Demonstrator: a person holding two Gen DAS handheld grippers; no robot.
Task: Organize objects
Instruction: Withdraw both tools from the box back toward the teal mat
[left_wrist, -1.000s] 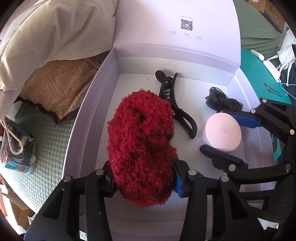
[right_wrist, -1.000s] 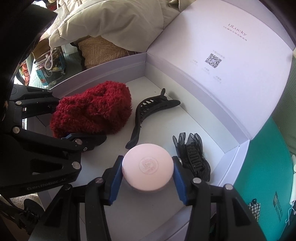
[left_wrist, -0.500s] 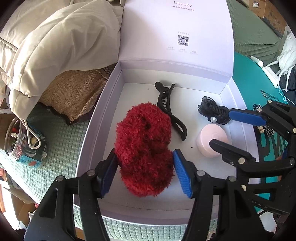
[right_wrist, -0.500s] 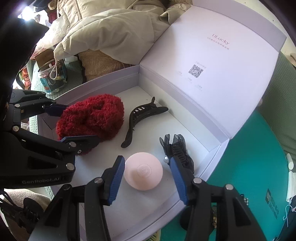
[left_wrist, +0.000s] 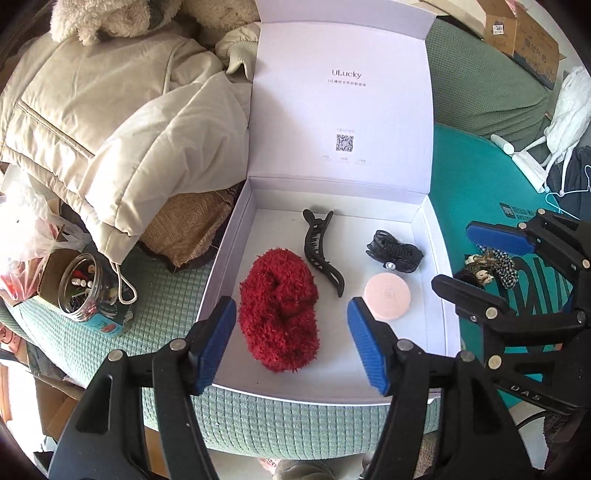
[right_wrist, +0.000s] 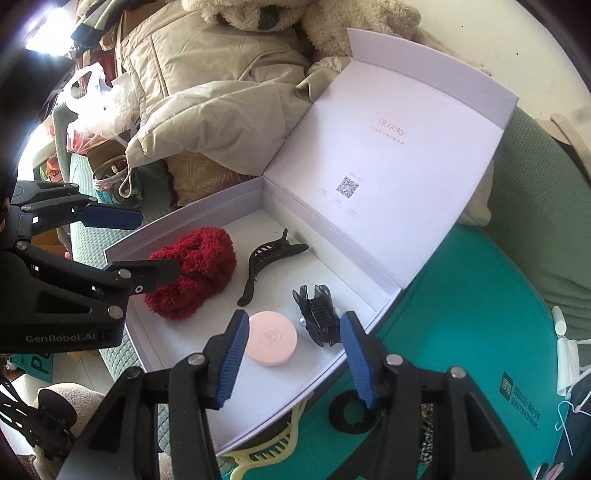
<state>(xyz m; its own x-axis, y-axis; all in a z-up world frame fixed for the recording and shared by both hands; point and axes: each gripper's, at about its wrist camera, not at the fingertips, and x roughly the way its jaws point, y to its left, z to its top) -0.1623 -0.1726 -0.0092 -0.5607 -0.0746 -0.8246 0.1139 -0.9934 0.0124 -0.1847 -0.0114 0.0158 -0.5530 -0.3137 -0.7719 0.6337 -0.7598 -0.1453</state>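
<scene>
- Left wrist view: white box (left_wrist: 225, 258) found resting on green waffle-textured bedding (left_wrist: 258, 421), lid (left_wrist: 343, 110) standing upright at far side, printed with "ULucky" and one QR code.
- Teal mat (left_wrist: 476, 184) noted to right of box; beige padded jacket (left_wrist: 110, 122) heaped to left, over a woven tan cushion (left_wrist: 184, 229).
- One glass jar (left_wrist: 85, 288) of small items observed on bedding, left of box, well apart from it.
- One cardboard carton (left_wrist: 524, 33) seen at far upper right.
- Counted inside box, four items: one red fluffy scrunchie (left_wrist: 280, 314), one long black claw clip (left_wrist: 321, 251), one small dark claw clip (left_wrist: 395, 251), one round pink case (left_wrist: 387, 295). All lying flat on box floor, none touching another so far as visible.
- Left gripper (left_wrist: 291, 343) held above near edge of box, jaws opening, pads well clear of scrunchie on both sides; nothing gripped.
- Right wrist view: right gripper (right_wrist: 293, 356) held above pink case (right_wrist: 272, 338), jaws parted wider than the case, pads not touching it; nothing gripped.
- Outside box on teal mat (right_wrist: 461, 332), recorded: one black ring-shaped hair tie (right_wrist: 347, 415) and one pale yellow clip (right_wrist: 258, 456), just beside near box wall.
- One checked hair accessory (left_wrist: 491, 266) also noted on mat, partly hidden behind right gripper (left_wrist: 476, 262).
</scene>
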